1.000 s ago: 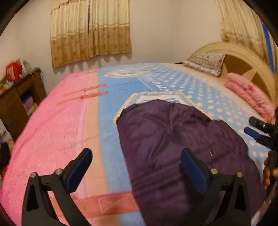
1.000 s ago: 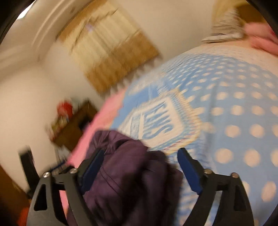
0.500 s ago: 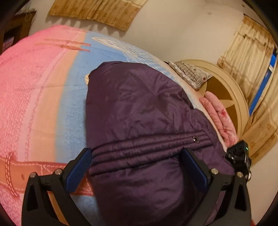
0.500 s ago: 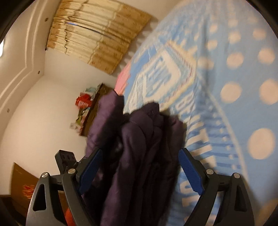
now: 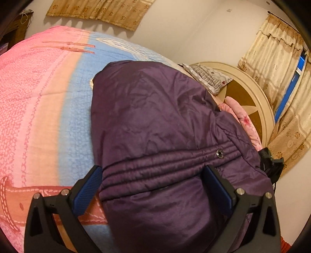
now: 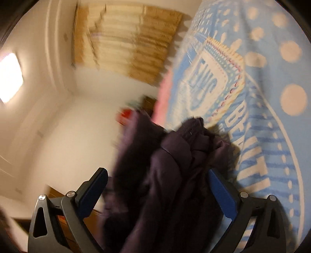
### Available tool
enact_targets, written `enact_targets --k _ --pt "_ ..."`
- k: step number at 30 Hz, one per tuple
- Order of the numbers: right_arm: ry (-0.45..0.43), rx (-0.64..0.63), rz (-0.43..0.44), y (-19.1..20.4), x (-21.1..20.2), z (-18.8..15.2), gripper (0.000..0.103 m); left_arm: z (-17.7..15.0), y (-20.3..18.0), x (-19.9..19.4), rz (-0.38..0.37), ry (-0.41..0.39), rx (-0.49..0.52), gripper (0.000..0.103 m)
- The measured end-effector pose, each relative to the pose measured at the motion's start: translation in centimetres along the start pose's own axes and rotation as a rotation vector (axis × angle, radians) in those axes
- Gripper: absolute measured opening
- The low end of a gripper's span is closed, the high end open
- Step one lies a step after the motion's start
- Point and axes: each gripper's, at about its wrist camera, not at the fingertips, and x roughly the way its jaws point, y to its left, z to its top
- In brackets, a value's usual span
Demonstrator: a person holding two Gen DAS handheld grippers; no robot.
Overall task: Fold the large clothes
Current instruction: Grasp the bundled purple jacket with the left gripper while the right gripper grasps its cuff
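A large dark purple padded jacket [image 5: 155, 124] lies on the bed, its stitched hem band with a metal snap [image 5: 220, 153] nearest me. My left gripper [image 5: 153, 186] is open, its fingers standing wide on either side of the hem, with fabric bulging between them. In the right wrist view the jacket [image 6: 175, 175] is bunched in folds between the fingers of my right gripper [image 6: 155, 192], which is also open; that view is blurred. The right gripper's body [image 5: 271, 164] shows at the jacket's right edge in the left wrist view.
The bed has a pink and blue blanket [image 5: 42, 109] with dots and lettering [image 6: 272, 109]. A round cream headboard [image 5: 250, 97], a patterned pillow [image 5: 208, 77] and a pink quilt [image 5: 245, 120] are at the right. Curtains [image 5: 101, 9] hang on the wall. A dark cabinet [image 6: 147, 103] stands beyond the bed.
Both grippers have dropped down onto the jacket, so its hem fills the gap between the left fingers. The right view has rotated, with bunched fabric between its fingers.
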Motion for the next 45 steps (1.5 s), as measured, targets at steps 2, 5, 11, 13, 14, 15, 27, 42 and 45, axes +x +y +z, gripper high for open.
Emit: enact_targets --k 2,5,11,13,14,15,27,42,45 --pt "-0.014 0.043 0.053 -0.6 -0.6 0.1 0.102 0.0 0.0 0.1 0.000 0.000 -0.001 0.103" --pt "0.019 0.012 0.007 0.0 0.2 0.2 0.102 -0.1 -0.2 0.2 0.015 0.004 0.006 0.103" --pt "0.202 -0.290 -0.360 4.8 7.2 -0.5 0.102 0.0 -1.2 0.5 0.082 0.027 0.037 0.103" --pt "0.232 -0.325 -0.437 4.9 8.2 -0.3 0.102 -0.1 -0.9 0.5 0.082 0.033 0.028 0.103" --pt "0.239 -0.307 -0.441 4.4 8.1 0.1 0.102 -0.1 -0.7 0.5 0.073 0.033 0.024 0.103" --pt "0.245 -0.260 -0.434 3.7 7.8 0.5 0.102 -0.2 -0.5 0.6 0.064 0.037 0.024 0.103" --pt "0.101 -0.286 -0.458 2.6 5.7 -0.6 0.102 -0.3 -0.1 0.8 0.052 0.043 0.040 0.103" --pt "0.069 -0.296 -0.425 5.7 4.4 -4.5 0.064 -2.7 -4.6 -3.8 0.167 -0.067 0.100 0.071" --pt "0.068 -0.262 -0.373 6.7 2.4 -6.7 0.061 -4.5 -6.0 -6.4 0.199 -0.082 0.097 0.069"
